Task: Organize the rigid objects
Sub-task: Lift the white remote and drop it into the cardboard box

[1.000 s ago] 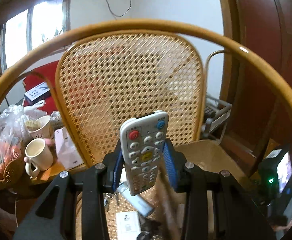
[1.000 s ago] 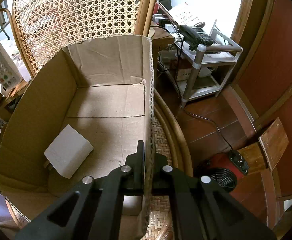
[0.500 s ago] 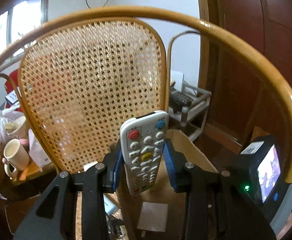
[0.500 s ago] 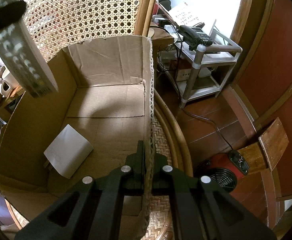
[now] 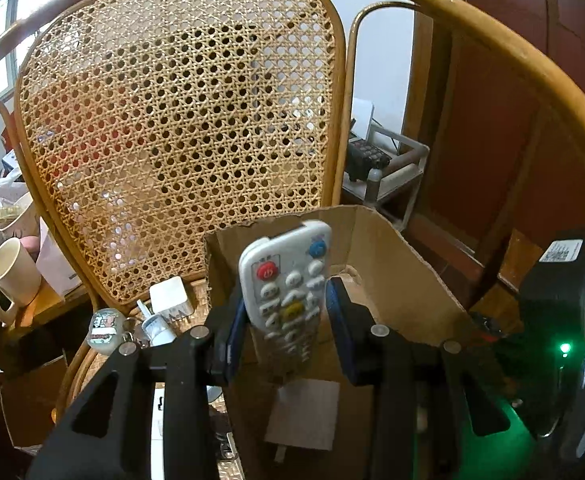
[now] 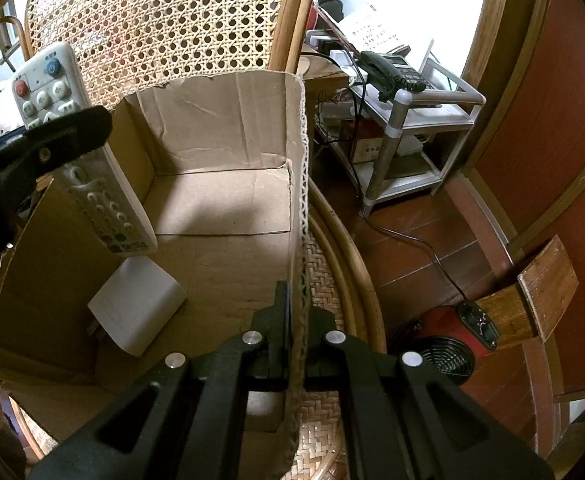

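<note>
My left gripper (image 5: 286, 312) stands spread around a white remote control (image 5: 286, 284) that looks blurred and slipping down above the open cardboard box (image 5: 396, 280). In the right wrist view the remote (image 6: 92, 168) hangs over the box's left side, the left gripper's finger (image 6: 52, 136) across it. My right gripper (image 6: 297, 312) is shut on the box's right wall (image 6: 298, 200). A white rectangular block (image 6: 136, 306) lies on the box floor.
The box sits on a rattan chair seat (image 6: 320, 280) before the cane backrest (image 5: 180, 120). A white charger (image 5: 170, 298), small bottle (image 5: 154, 324) and keychain (image 5: 104, 330) lie left of the box. Mugs (image 5: 10, 276) stand at far left. A red fan heater (image 6: 448, 340) and phone shelf (image 6: 408, 96) are right.
The left gripper carried the remote right and over the box. Its fingers have spread and the remote has tilted and dropped a little. The right gripper stayed clamped on the wall.
</note>
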The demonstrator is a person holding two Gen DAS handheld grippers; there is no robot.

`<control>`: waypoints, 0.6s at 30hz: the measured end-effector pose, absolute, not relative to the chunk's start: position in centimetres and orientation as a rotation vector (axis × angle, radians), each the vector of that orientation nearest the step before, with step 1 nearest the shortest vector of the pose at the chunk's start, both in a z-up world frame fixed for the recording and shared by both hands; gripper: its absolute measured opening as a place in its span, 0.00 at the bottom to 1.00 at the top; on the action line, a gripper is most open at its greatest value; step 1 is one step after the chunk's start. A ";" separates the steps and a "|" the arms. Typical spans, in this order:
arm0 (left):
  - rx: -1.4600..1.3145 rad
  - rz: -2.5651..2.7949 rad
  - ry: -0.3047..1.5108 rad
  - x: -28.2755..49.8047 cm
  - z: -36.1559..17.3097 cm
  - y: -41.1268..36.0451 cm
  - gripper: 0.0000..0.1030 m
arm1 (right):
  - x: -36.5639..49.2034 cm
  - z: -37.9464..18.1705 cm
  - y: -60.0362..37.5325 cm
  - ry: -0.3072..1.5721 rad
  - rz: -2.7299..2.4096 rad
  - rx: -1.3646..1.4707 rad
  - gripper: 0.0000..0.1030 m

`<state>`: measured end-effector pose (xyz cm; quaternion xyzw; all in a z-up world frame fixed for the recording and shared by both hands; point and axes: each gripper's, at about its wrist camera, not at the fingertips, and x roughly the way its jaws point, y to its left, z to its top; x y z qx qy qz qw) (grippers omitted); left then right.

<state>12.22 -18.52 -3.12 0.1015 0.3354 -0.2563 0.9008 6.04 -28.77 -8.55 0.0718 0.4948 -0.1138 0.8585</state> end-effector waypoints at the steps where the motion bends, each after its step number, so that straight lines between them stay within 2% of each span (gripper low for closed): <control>1: 0.203 -0.534 0.698 12.3 -3.0 -18.4 0.36 | 6.1 -8.5 -28.8 1.039 -0.239 0.151 0.05; 3: 0.194 -0.537 0.713 12.4 -3.0 -18.3 0.38 | 6.2 -8.4 -28.8 1.040 -0.239 0.152 0.05; 4: 0.191 -0.538 0.723 12.5 -3.0 -18.3 0.43 | 6.2 -8.4 -28.8 1.040 -0.239 0.152 0.05; 5: 0.185 -0.539 0.731 12.5 -2.9 -18.3 0.53 | 6.2 -8.3 -28.9 1.040 -0.240 0.152 0.05; 7: 0.179 -0.532 0.720 12.4 -2.8 -18.2 0.63 | 6.3 -8.3 -28.9 1.040 -0.240 0.154 0.05; 9: 0.184 -0.530 0.705 12.2 -2.5 -18.2 0.67 | 6.3 -8.3 -28.9 1.042 -0.240 0.154 0.05; 11: 0.181 -0.531 0.702 12.1 -2.3 -18.1 0.78 | 6.4 -8.3 -28.9 1.044 -0.243 0.152 0.05; 18: 0.192 -0.512 0.712 12.3 -2.5 -18.3 0.87 | 6.4 -8.4 -28.9 1.043 -0.242 0.151 0.05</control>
